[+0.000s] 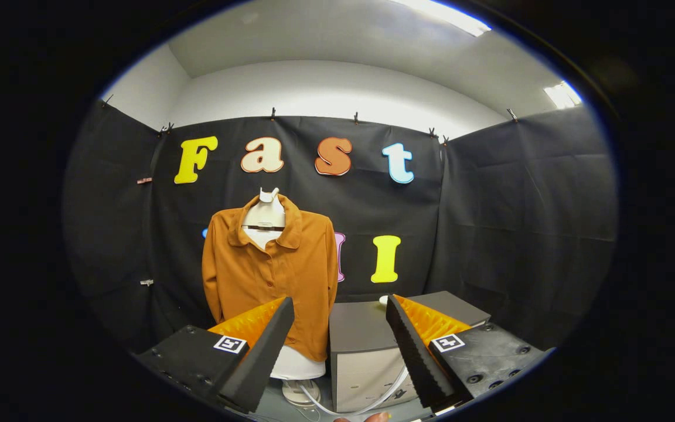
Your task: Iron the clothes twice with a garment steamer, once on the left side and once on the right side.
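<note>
While the gripper (340, 308) is holding its fingers apart, gripping nothing, an orange shirt (270, 275) is hanging on a mannequin bust (264, 215) beyond them. A grey cabinet (361, 346) is standing just beside it.

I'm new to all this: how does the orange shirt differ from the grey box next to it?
The orange shirt hangs soft on a white stand, beyond the fingers of the open gripper, which holds nothing; the grey box is hard-edged and sits lower, just ahead between the fingers. Both stand before the black cloth wall.

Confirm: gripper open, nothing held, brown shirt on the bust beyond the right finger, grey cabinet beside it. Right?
Wrong side. The gripper view shows the shirt on the bust beyond the left finger. The gripper is open, nothing held, and the cabinet stands beside the shirt.
</note>
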`<control>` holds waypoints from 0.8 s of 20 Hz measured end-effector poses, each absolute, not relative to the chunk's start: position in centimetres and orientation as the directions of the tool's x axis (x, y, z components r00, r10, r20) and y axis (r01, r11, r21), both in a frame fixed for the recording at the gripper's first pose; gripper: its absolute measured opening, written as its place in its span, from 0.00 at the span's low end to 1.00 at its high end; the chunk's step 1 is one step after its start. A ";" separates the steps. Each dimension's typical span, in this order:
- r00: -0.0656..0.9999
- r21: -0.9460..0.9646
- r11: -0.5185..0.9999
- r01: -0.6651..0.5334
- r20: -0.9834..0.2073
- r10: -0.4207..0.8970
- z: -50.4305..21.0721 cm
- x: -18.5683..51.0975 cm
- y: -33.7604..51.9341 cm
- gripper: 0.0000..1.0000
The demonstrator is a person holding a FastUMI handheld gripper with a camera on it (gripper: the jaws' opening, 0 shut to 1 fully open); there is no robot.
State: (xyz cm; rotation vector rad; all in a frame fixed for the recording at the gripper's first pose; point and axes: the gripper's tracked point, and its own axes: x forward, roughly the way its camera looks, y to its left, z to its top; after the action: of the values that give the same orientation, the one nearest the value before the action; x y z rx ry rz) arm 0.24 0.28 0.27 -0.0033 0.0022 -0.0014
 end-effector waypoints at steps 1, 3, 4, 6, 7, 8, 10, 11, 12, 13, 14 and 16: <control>1.000 -0.001 1.000 0.002 -0.006 -0.002 0.1 0.4 0.1 0.99; 1.000 0.007 1.000 0.010 -0.012 -0.010 0.0 1.0 -0.7 0.99; 1.000 0.011 1.000 0.016 -0.017 -0.016 -0.2 1.5 -1.2 0.99; 0.999 0.007 0.999 0.036 -0.032 -0.035 -0.5 2.8 -2.8 0.99; 0.998 0.004 0.999 0.044 -0.043 -0.044 -0.7 3.6 -3.6 0.98; 0.997 0.002 0.999 0.053 -0.061 -0.053 -1.1 4.4 -4.6 0.99; 0.993 0.004 0.998 0.069 -0.101 -0.069 -2.0 6.5 -6.6 0.99; 0.989 0.003 0.997 0.077 -0.129 -0.076 -2.7 7.7 -7.7 0.99; 0.983 0.001 0.996 0.084 -0.163 -0.083 -3.6 9.0 -8.8 0.99; 0.975 0.000 0.996 0.086 -0.203 -0.084 -4.8 10.4 -9.9 0.99; 0.966 0.000 0.996 0.087 -0.246 -0.085 -6.0 11.5 -10.9 0.99; 0.943 0.010 0.997 0.080 -0.326 -0.073 -8.4 14.1 -12.7 0.99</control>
State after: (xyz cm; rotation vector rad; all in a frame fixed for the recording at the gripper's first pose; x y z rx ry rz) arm 14.08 -12.69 -8.37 0.0230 0.3311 -0.0781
